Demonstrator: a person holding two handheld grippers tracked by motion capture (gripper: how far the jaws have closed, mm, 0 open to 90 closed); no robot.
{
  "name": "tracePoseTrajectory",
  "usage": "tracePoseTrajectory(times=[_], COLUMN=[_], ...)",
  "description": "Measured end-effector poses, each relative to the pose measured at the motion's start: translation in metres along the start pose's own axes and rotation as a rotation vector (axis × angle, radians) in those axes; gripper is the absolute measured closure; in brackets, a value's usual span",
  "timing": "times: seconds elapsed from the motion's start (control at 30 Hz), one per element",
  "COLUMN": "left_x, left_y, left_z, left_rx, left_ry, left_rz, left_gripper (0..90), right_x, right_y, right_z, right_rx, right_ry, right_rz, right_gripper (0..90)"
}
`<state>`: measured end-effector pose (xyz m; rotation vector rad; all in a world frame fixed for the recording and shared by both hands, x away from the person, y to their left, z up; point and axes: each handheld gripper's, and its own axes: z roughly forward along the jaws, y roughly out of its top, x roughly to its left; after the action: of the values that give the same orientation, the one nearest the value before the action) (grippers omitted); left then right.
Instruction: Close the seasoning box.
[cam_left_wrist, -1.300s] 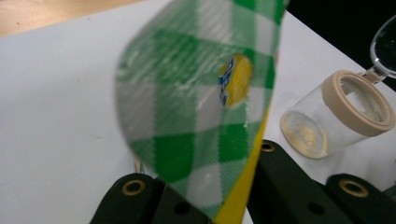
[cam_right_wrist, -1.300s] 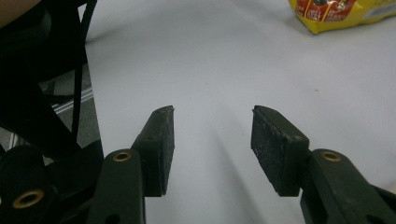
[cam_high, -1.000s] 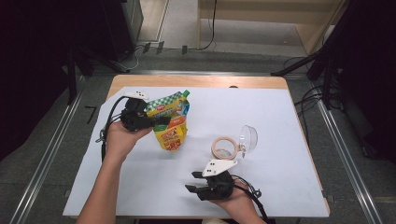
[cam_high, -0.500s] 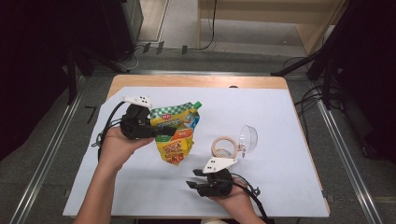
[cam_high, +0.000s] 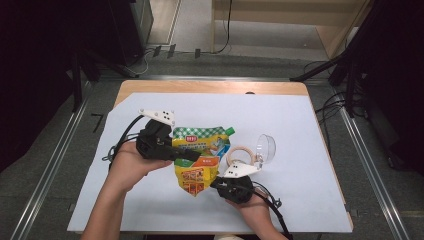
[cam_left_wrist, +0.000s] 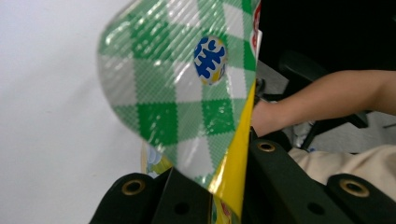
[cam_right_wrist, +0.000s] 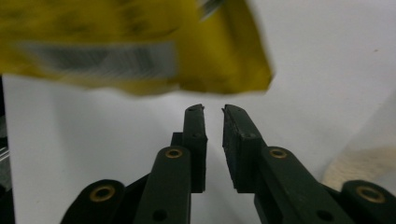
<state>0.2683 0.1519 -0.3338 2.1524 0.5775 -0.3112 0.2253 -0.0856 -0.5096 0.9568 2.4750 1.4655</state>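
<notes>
A spout pouch (cam_high: 200, 155) with a green-checked top and yellow bottom hangs above the white sheet. My left gripper (cam_high: 187, 155) is shut on its left edge. In the left gripper view the jaws (cam_left_wrist: 219, 186) pinch the pouch (cam_left_wrist: 187, 93) at its yellow seam. My right gripper (cam_high: 217, 184) sits low on the sheet, just below and right of the pouch's bottom corner. Its jaws (cam_right_wrist: 213, 109) have just been closing and stand a narrow gap apart with nothing between them. The blurred yellow pouch (cam_right_wrist: 140, 46) hangs just beyond their tips.
A pale ring (cam_high: 240, 154) and a clear plastic dome (cam_high: 265, 146) lie right of the pouch, close to the right hand. The white sheet (cam_high: 300, 130) covers a wooden table (cam_high: 210, 87). Metal rails run along both sides.
The left hand has carried the pouch rightward and up, toward the right gripper. The right gripper has stayed in place while its jaws narrowed.
</notes>
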Motion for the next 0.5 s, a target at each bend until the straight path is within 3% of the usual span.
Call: tracePoseTrajectory(times=[0.13, 0.33, 0.43, 0.5], left_x=[0.002, 0.008, 0.008, 0.008], left_y=[0.0, -0.001, -0.001, 0.0], left_z=[0.007, 0.012, 0.016, 0.019], left_rx=[0.011, -0.044, -0.033, -0.027], left_ry=[-0.006, -0.031, 0.003, 0.017], left_rz=[-0.022, -0.053, -0.062, -0.062], left_gripper=[90.0, 87.9, 82.1, 81.8], right_x=[0.0, 0.02, 0.033, 0.038], right_y=[0.001, 0.001, 0.002, 0.002], right_z=[-0.002, -0.001, -0.001, 0.0], right_rx=[-0.031, -0.022, -0.017, -0.005], right_ry=[0.015, -0.002, 0.009, 0.017], right_rz=[-0.001, -0.141, -0.197, -0.204], right_gripper=[78.7, 74.7, 72.7, 72.8])
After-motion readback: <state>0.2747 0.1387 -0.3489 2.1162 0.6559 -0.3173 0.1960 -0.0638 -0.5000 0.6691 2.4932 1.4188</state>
